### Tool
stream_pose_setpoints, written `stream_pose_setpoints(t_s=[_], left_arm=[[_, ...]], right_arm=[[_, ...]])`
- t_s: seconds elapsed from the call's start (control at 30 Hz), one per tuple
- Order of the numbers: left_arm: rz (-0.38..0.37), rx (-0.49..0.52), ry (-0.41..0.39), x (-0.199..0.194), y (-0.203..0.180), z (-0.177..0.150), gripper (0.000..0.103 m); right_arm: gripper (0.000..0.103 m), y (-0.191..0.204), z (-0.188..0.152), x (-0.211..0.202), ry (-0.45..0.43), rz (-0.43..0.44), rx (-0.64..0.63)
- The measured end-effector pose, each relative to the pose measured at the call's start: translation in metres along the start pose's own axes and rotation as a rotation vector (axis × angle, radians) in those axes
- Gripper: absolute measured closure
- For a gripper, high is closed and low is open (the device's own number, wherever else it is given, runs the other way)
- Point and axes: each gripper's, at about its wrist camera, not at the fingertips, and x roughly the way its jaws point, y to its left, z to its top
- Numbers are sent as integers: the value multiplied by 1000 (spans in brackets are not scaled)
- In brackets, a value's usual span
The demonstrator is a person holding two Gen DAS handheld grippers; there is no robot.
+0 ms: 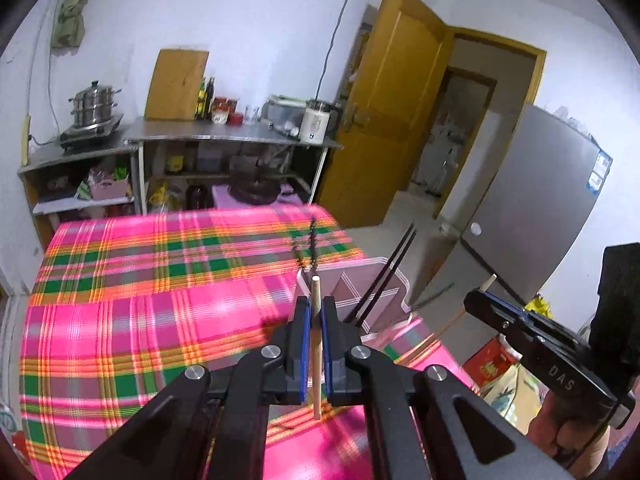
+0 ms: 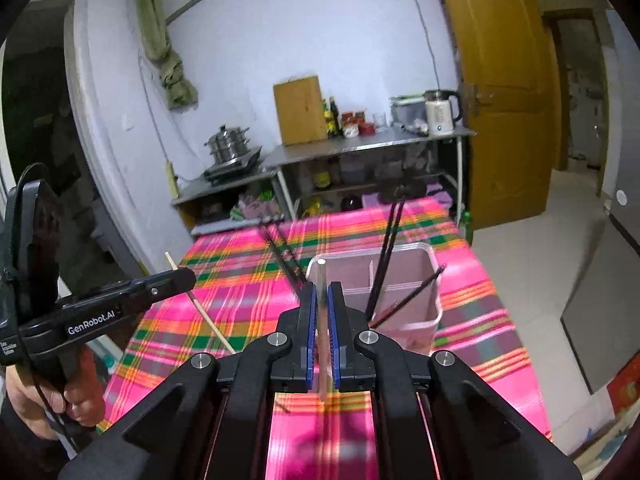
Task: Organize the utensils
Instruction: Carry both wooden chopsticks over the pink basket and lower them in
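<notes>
plaid table (image 2: 472, 292) | divided bin (image 2: 430, 280): black chopsticks (image 2: 386, 256) | both tongs clamp pale chopsticks

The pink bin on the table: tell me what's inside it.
The pink bin holds dark chopsticks leaning against its dividers, with another dark stick slanted in a neighbouring section. Its bottom is hidden by the walls and the right tool.

Plaid-clothed table (image 2: 224, 264) bearing pink divided holder (image 2: 430, 312) near its far-right edge.

Both wrist views over plaid table (image 1: 120, 280)
</notes>
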Motion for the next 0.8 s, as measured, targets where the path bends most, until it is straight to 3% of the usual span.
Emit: stream_pose_setpoints(t_s=[0.17,0.47,0.8], left_arm=[[-13,5,-50,-1,-10,27,98],[-26,0,-101,11,-16,57,98],[-18,7,-79,50,-12,41,98]], right_arm=[[97,-8,25,-7,-66,-6,16],[97,-12,49,6,-97,-10,15],[97,-23,40,39,-65,-24,34]])
